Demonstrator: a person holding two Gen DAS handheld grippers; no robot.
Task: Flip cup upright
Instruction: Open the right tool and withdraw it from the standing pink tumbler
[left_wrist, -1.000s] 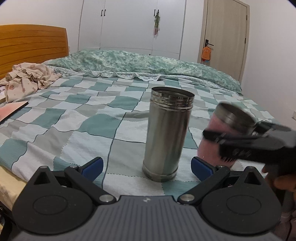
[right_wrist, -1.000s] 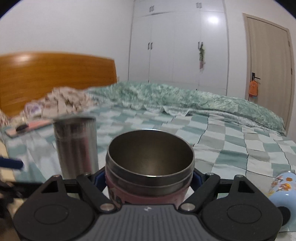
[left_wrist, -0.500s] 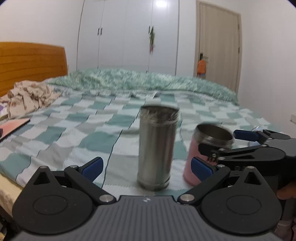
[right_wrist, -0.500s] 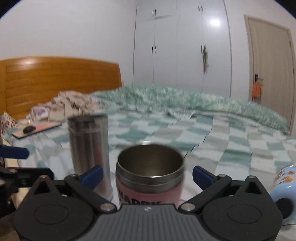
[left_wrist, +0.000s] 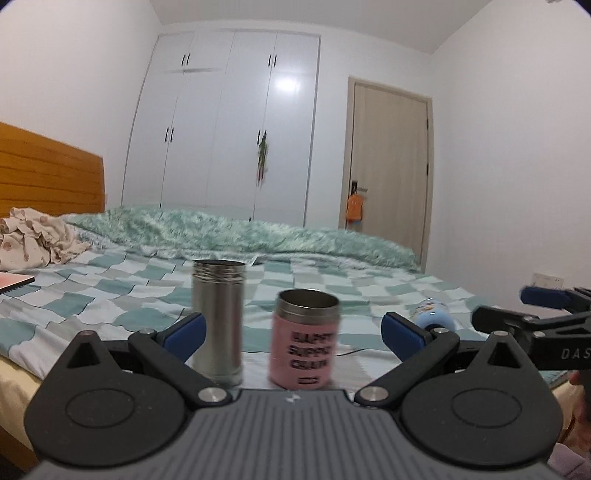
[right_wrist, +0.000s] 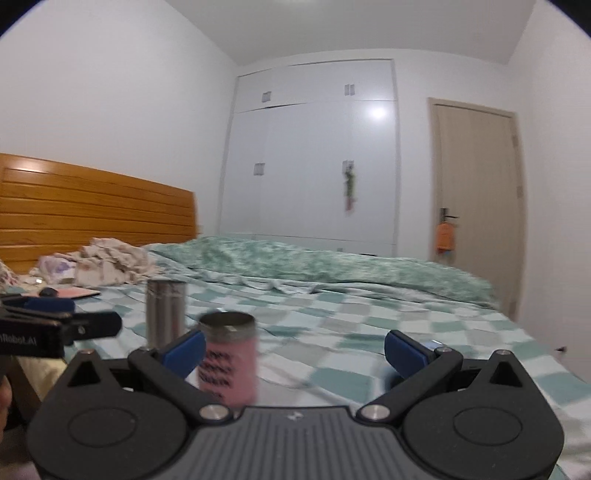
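A pink cup with a steel rim (left_wrist: 304, 345) stands upright, mouth up, on the checkered bed; it also shows in the right wrist view (right_wrist: 229, 363). A tall steel cup (left_wrist: 218, 319) stands upright just left of it, and shows in the right wrist view (right_wrist: 165, 317) too. My left gripper (left_wrist: 291, 332) is open and empty, pulled back from both cups. My right gripper (right_wrist: 293, 350) is open and empty, with the pink cup near its left finger. The right gripper also shows at the right edge of the left wrist view (left_wrist: 532, 325).
A small blue printed bottle (left_wrist: 432, 314) lies on the bed to the right. Crumpled clothes (left_wrist: 33, 240) and a flat pink item (left_wrist: 11, 282) lie by the wooden headboard (right_wrist: 92, 206). A green quilt (left_wrist: 240, 236) runs along the far side.
The right gripper let go of the pink cup, opened and drew back. The cup now stands free beside the steel cup. The left gripper also pulled back and tilted up.
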